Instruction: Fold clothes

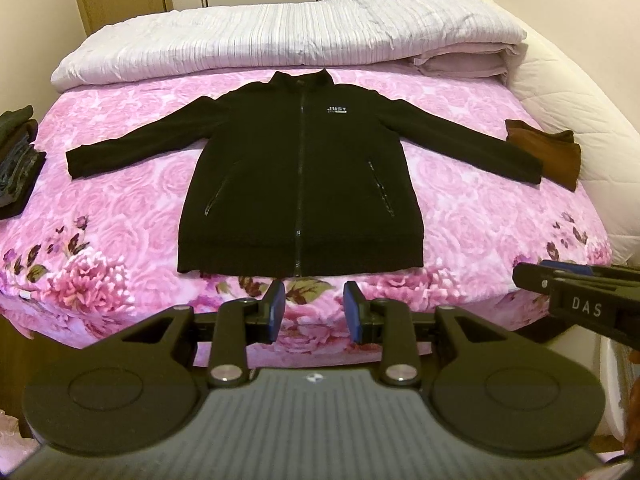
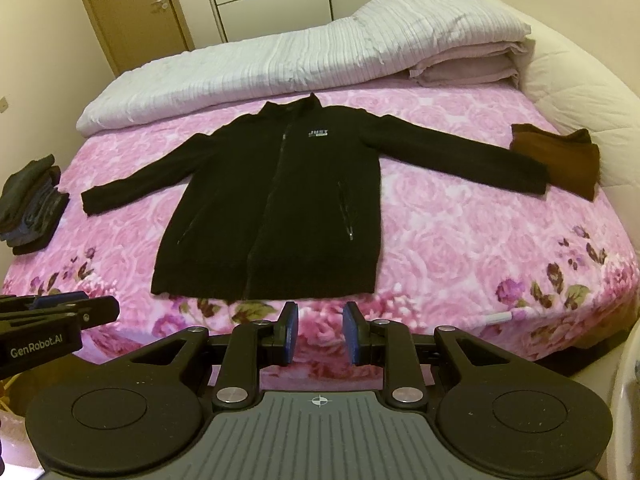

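- A black jacket (image 1: 300, 184) lies flat on the bed (image 1: 480, 216), front side up, zipped, with both sleeves spread out wide.
- The bed has a pink flower blanket.
- The left gripper (image 1: 314, 312) hangs just in front of the jacket's bottom edge. It is open and holds nothing.
- The right gripper (image 2: 318, 334) hangs beside it, also open, with nothing in it.
- A brown folded cloth (image 1: 546, 152) sits at the end of 1 sleeve.
- A pile of dark folded clothes (image 1: 18, 164) sits near the other sleeve, not touching it.
- A rolled white quilt (image 1: 280, 36) lies behind the jacket's collar.
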Available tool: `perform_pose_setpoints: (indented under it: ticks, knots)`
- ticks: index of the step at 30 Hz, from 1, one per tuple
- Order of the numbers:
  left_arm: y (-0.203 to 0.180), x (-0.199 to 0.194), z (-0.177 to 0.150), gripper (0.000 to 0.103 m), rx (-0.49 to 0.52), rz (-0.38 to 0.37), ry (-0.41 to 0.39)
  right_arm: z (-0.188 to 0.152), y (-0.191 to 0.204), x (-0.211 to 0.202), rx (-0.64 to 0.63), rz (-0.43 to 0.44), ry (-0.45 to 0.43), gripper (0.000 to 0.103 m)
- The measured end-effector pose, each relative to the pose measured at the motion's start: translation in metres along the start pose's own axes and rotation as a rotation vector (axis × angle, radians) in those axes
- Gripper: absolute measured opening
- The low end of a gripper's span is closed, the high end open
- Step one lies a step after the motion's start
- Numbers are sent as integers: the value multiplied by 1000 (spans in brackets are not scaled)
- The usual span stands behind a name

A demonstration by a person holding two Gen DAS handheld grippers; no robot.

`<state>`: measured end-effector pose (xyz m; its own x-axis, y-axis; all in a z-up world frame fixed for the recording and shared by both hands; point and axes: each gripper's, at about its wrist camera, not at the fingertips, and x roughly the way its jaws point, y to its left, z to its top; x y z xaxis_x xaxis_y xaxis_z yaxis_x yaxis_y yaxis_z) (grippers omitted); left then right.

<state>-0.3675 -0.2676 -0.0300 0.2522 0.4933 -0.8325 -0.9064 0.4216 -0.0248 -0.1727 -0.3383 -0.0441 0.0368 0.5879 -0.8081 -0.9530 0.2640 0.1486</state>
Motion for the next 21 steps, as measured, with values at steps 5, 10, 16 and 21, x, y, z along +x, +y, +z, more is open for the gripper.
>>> perform_pose_setpoints:
  ticks: [5, 10, 16, 21]
  knots:
    - [15, 23, 16, 28, -12, 0, 18, 16, 8, 22, -9, 0, 13, 25]
    - [46, 60, 44, 28, -42, -17, 35, 39, 22, 53, -23, -7, 33, 25]
    - [119, 148, 97, 29, -124, -140, 59, 87, 43, 98, -29, -40, 51, 25]
    - [182, 238, 140, 28, -49, -166, 146, 144, 56, 110, -37, -59, 28, 25]
